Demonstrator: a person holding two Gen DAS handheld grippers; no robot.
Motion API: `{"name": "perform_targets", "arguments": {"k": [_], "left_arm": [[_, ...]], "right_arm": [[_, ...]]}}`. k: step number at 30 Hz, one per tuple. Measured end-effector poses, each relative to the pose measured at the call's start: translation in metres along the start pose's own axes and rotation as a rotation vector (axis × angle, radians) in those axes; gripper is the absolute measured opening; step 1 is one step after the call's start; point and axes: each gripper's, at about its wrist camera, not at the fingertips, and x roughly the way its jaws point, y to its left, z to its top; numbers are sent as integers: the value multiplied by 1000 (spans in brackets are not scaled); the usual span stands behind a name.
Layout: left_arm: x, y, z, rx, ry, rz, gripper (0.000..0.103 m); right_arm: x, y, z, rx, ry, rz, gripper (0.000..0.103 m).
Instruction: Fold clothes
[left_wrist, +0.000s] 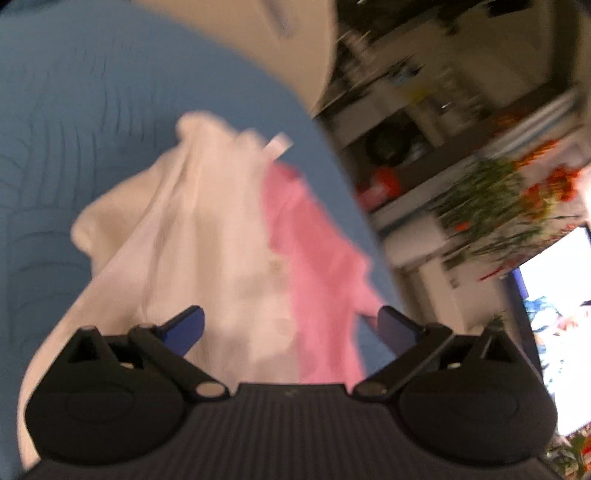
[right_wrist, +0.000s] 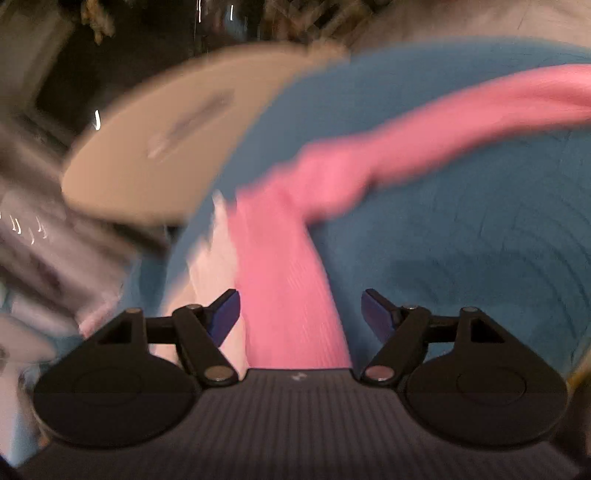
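Note:
A white garment (left_wrist: 192, 236) and a pink garment (left_wrist: 314, 243) lie bunched together on a blue quilted bedspread (left_wrist: 74, 129). My left gripper (left_wrist: 291, 325) is open and empty, hovering just above the near end of both garments. In the right wrist view the pink garment (right_wrist: 288, 280) runs from between my fingers out to the far right, with white cloth (right_wrist: 210, 266) at its left side. My right gripper (right_wrist: 299, 310) is open, its jaws straddling the pink cloth without closing on it. Both views are blurred.
A beige pillow or headboard (right_wrist: 159, 140) lies at the bed's far edge. Beside the bed stand shelves with clutter (left_wrist: 424, 122), a flower-patterned cloth (left_wrist: 509, 199) and a lit screen (left_wrist: 557, 317). The blue bedspread (right_wrist: 461, 240) extends to the right.

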Motion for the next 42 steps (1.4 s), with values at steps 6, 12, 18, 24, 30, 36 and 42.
{"name": "perform_targets", "arguments": {"k": [6,12,18,24,30,36,42], "left_arm": [[-19,50,82,68,-198,603,60],[-86,48,62,4,-370,578,94],[-94,-8,-37,139,-452,287,103],[-34,-50,-114,488,-441,248,103],[5,-44,-141,604,-276,415,103],[1,-21,-137,553,-186,442,103],[7,-22,-138,565,-199,454,103]], "right_arm": [[11,-8,0,10,96,-19,76],[19,2,-2,-19,120,-44,76],[34,18,-6,-127,220,-72,76],[63,71,-30,-464,364,-158,76],[82,103,-60,-628,450,-346,86],[56,85,-65,-444,525,-425,86],[24,102,-51,-426,388,-474,86]]}}
